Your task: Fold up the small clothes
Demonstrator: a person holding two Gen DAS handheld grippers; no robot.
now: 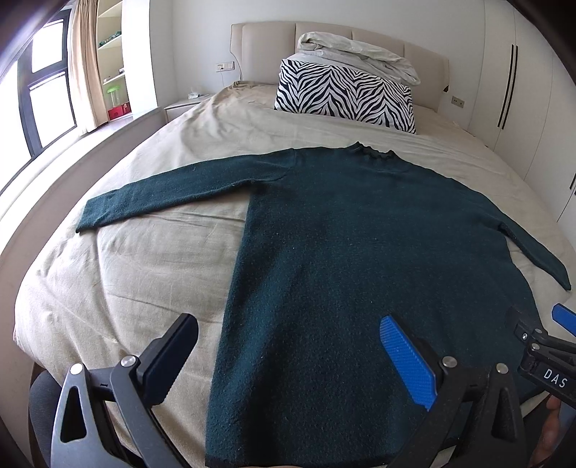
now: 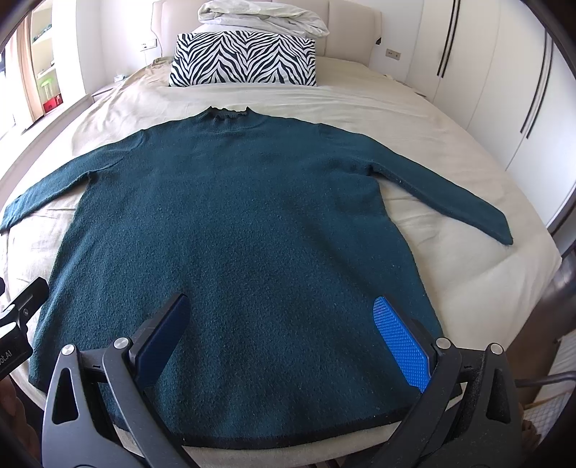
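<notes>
Jaws: left gripper [image 1: 288,356] and right gripper [image 2: 284,338] both spread apart, empty.
Sweater [image 2: 230,223]: dark green, flat on bed [image 2: 450,259], frame centre.

Zebra pillow [image 2: 243,59] w/ crumpled duvet(?) [image 2: 262,16] on bed [image 2: 360,104]

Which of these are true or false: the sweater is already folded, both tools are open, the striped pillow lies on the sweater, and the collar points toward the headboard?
1. The sweater is already folded. False: it lies flat with both sleeves spread out.
2. The left tool and right tool are open. True.
3. The zebra pillow lies on the sweater. False: bare bed sheet separates them.
4. The collar points toward the headboard. True.
</notes>
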